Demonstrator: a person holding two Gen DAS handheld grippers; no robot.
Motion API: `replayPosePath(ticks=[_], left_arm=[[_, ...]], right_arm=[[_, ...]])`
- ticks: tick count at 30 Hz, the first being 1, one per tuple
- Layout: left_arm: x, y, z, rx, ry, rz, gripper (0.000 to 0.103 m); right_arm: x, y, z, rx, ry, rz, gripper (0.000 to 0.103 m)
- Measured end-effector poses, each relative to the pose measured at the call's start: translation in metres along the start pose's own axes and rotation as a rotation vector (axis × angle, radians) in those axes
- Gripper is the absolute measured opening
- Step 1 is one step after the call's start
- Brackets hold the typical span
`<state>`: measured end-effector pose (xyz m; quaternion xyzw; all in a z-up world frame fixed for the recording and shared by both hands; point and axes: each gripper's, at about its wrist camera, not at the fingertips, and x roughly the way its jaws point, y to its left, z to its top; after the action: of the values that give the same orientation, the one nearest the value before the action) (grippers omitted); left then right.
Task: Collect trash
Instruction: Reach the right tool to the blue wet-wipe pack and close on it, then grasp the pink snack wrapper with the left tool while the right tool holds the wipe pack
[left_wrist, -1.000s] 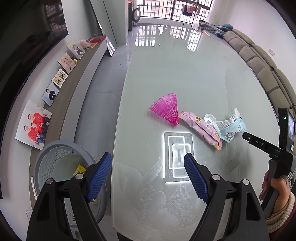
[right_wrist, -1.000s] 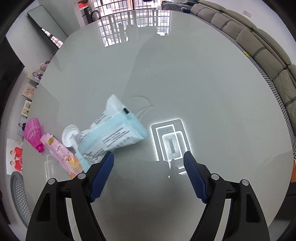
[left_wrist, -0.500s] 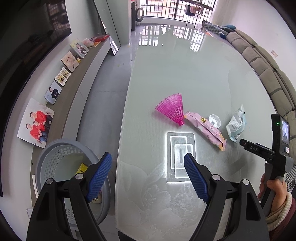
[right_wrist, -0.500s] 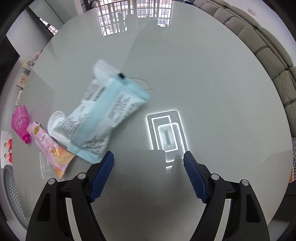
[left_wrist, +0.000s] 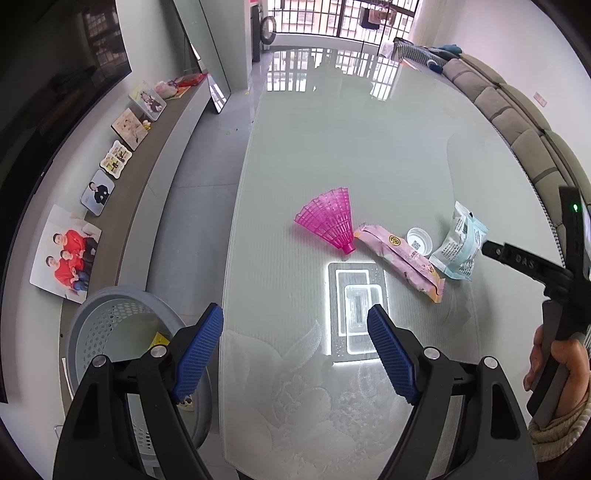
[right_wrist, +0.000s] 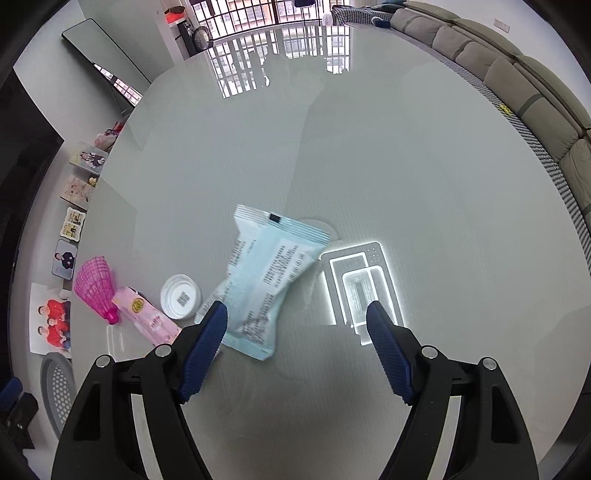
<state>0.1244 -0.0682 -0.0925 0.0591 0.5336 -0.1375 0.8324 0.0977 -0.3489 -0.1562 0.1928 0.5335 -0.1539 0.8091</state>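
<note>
From the left wrist, the light-blue packet (left_wrist: 460, 245) has settled flatter beside the pink wrapper (left_wrist: 400, 256), far ahead-right of the wide, empty left gripper (left_wrist: 295, 350). From the right wrist, it now lies closer, touching the left finger of the wide right gripper (right_wrist: 295, 343), ready for grasping.

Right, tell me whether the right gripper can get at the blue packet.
Probably yes: the right gripper is open, the blue packet lies just ahead of its left finger, nothing between.
</note>
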Motion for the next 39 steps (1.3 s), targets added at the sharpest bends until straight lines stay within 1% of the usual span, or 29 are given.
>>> replayPosePath(ticks=[3, 6, 8, 10, 14, 18, 19, 20, 21, 24, 27, 32, 39], left_arm=[[-0.001, 0.004, 0.0, -0.006, -0.001, 0.008, 0.079], [-0.003, 0.009, -0.001, -0.019, -0.003, 0.017, 0.079], [-0.002, 0.013, -0.003, -0.028, 0.0, 0.024, 0.079], [-0.002, 0.016, -0.005, -0.036, 0.001, 0.027, 0.079], [-0.002, 0.016, -0.007, -0.041, 0.005, 0.032, 0.079], [-0.001, 0.012, -0.007, -0.031, 0.006, 0.032, 0.079], [-0.001, 0.01, -0.007, -0.027, 0.007, 0.031, 0.079], [0.0, 0.008, -0.006, -0.024, 0.007, 0.03, 0.079], [0.001, 0.005, -0.006, -0.019, 0.008, 0.029, 0.079], [0.005, -0.004, -0.003, -0.002, 0.011, 0.023, 0.079], [0.01, -0.018, 0.001, 0.021, 0.015, 0.012, 0.079], [0.023, -0.049, 0.011, 0.056, 0.017, -0.029, 0.079], [0.06, -0.098, 0.023, 0.042, 0.061, -0.093, 0.08]], right_arm=[[0.014, 0.006, 0.009, 0.006, 0.013, 0.019, 0.074], [0.028, 0.016, 0.009, 0.014, 0.034, -0.007, 0.074], [0.04, 0.008, 0.009, 0.027, 0.045, -0.032, 0.074], [0.049, 0.011, 0.014, 0.039, 0.06, -0.029, 0.074], [0.057, 0.015, 0.018, 0.05, 0.079, -0.019, 0.074], [0.057, 0.012, 0.02, 0.064, 0.074, 0.006, 0.074], [0.055, 0.011, 0.017, 0.062, 0.072, 0.013, 0.073], [0.053, 0.01, 0.015, 0.059, 0.073, 0.022, 0.065], [0.052, 0.011, 0.011, 0.056, 0.075, 0.035, 0.058], [0.045, 0.007, 0.005, 0.043, 0.074, 0.066, 0.044], [0.037, 0.004, 0.003, 0.035, 0.063, 0.09, 0.044], [0.015, -0.009, -0.001, 0.026, 0.019, 0.103, 0.043], [-0.006, -0.036, -0.012, 0.012, -0.012, 0.1, 0.043]])
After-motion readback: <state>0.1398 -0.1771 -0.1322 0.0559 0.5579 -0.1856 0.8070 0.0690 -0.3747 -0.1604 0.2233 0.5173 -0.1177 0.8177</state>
